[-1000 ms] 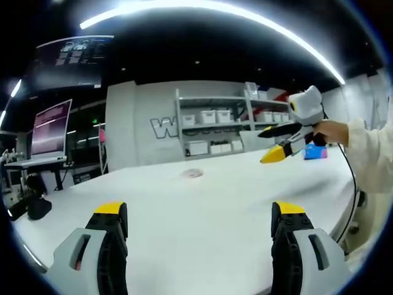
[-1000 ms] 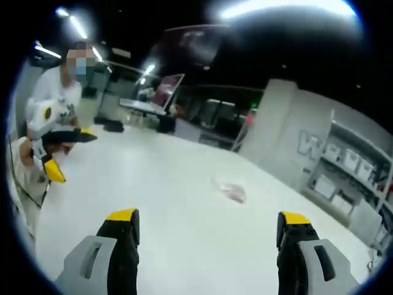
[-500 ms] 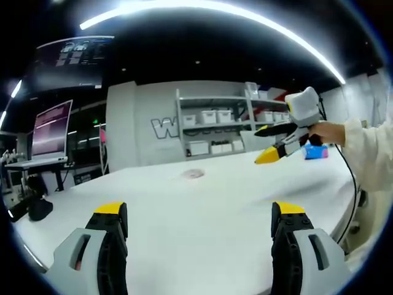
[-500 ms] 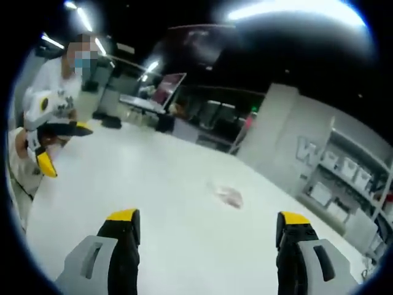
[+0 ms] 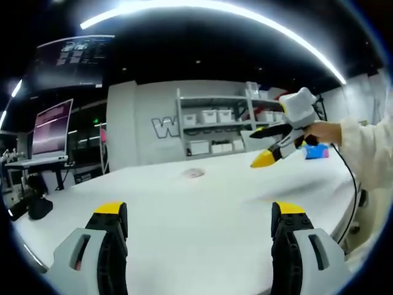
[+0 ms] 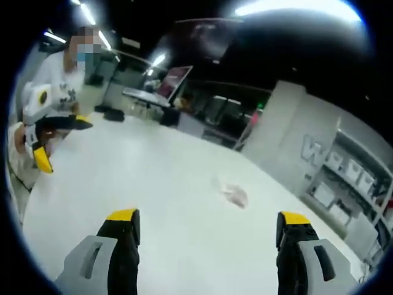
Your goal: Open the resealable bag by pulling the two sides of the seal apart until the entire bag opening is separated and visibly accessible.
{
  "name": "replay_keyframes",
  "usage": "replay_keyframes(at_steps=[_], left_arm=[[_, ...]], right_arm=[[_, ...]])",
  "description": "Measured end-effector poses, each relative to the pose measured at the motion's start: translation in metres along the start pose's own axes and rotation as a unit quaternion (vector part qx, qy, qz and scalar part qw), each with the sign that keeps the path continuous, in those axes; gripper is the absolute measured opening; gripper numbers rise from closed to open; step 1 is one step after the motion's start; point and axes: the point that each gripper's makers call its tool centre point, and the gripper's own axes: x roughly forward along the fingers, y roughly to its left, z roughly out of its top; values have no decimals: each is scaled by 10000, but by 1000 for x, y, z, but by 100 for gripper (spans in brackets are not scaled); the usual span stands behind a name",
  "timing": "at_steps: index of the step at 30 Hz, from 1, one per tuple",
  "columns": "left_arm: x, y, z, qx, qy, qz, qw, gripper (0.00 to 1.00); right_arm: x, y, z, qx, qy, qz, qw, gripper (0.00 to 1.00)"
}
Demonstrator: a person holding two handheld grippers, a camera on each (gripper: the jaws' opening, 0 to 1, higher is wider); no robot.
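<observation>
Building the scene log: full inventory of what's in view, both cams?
resealable bag: 1, clear, flat on the table, far from both grippers.
table: 1, white.
shelving unit: 1, white, with white bins, against the back wall.
monitor: 1, pink screen, off to the side.
blue object: 1, behind the right gripper; unclear what.
left gripper: 1, grey, yellow tips, open.
right gripper: 1, same, open.
person's hand: holding the right gripper.

A white worktop (image 5: 196, 215) spreads ahead of the jaws; beyond it, shelving (image 5: 215, 126) with white bins, and a monitor (image 5: 50, 129) far left.
</observation>
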Motion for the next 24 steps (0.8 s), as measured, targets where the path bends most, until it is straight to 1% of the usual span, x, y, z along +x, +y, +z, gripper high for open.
replay_keyframes(at_steps=[6,12,19,24], left_arm=[[0,1,-2,-27,15,-1,10000,96],[0,2,-3,-51,-2,2,10000,96],[0,-3,-7,-97,31,-70,9999,96],[0,-1,-9,-141,16,-64,9999,96]], right_arm=[[7,4,0,-72,53,58,9999,93],[12,9,1,-376,139,45,9992,93],[16,11,2,-408,153,75,9990,93],[20,13,1,-463,205,105,9987,93]])
